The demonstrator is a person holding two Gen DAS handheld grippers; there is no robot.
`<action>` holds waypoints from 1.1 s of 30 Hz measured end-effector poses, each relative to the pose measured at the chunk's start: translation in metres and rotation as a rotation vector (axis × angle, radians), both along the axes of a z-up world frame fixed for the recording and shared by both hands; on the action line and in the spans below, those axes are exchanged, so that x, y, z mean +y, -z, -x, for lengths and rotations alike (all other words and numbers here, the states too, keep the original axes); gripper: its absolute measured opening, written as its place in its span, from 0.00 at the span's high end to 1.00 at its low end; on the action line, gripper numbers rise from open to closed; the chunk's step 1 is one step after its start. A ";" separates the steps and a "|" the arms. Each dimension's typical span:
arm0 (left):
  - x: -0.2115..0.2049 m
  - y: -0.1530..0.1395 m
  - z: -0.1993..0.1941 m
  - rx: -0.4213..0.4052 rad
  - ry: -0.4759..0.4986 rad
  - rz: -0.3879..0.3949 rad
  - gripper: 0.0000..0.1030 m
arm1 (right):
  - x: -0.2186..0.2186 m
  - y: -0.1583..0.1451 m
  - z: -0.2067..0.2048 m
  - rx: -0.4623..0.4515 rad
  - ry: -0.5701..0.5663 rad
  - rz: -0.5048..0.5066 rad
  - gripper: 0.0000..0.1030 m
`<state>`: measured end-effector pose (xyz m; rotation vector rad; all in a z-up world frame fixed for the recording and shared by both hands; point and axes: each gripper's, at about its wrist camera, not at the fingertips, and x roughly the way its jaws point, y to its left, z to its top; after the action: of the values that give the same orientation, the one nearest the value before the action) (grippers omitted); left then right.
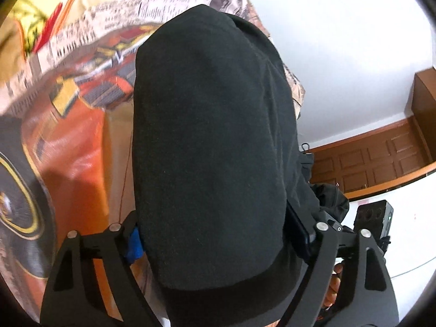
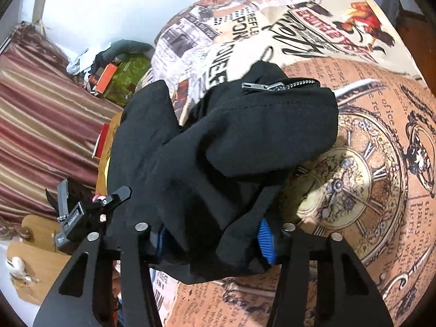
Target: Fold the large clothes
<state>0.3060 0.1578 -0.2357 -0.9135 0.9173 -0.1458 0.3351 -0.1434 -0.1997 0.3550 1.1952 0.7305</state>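
A black zip-up garment [image 1: 207, 141] fills the middle of the left wrist view as one broad, smooth folded bundle over the printed bedspread [image 1: 81, 141]. My left gripper [image 1: 218, 239] has its jaws wide apart, and both pads press on the sides of the bundle. In the right wrist view the same garment [image 2: 245, 141] lies bunched, its metal zipper [image 2: 280, 84] on the far fold. My right gripper [image 2: 212, 241] is shut on a thick wad of that cloth, with the blue pads [image 2: 265, 241] showing at either side. The fingertips are hidden by fabric.
The bedspread [image 2: 368, 150] carries newspaper and clock prints. A white wall [image 1: 354, 68] and a wooden door [image 1: 381, 160] lie to the right in the left wrist view. A striped curtain [image 2: 41, 114], boxes and clutter [image 2: 114, 79] and wooden boards [image 2: 35, 267] lie left in the right wrist view.
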 end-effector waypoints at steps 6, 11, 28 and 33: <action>0.020 -0.037 0.011 -0.073 -0.018 -0.034 0.21 | 0.023 -0.029 0.004 -0.077 -0.026 -0.021 0.58; 0.062 -0.080 0.014 -0.141 -0.045 -0.073 0.21 | 0.057 -0.061 0.001 -0.175 -0.052 -0.035 0.59; 0.211 -0.115 -0.051 -0.205 -0.092 -0.183 0.23 | 0.201 -0.066 -0.053 -0.320 -0.129 -0.072 0.62; 0.248 -0.047 -0.090 -0.103 -0.098 -0.181 0.23 | 0.235 -0.002 -0.081 -0.184 -0.134 -0.052 0.62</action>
<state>0.3958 0.4061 -0.1887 -0.7738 0.7752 -0.0251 0.4161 0.0911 -0.1981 0.2460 1.0340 0.8921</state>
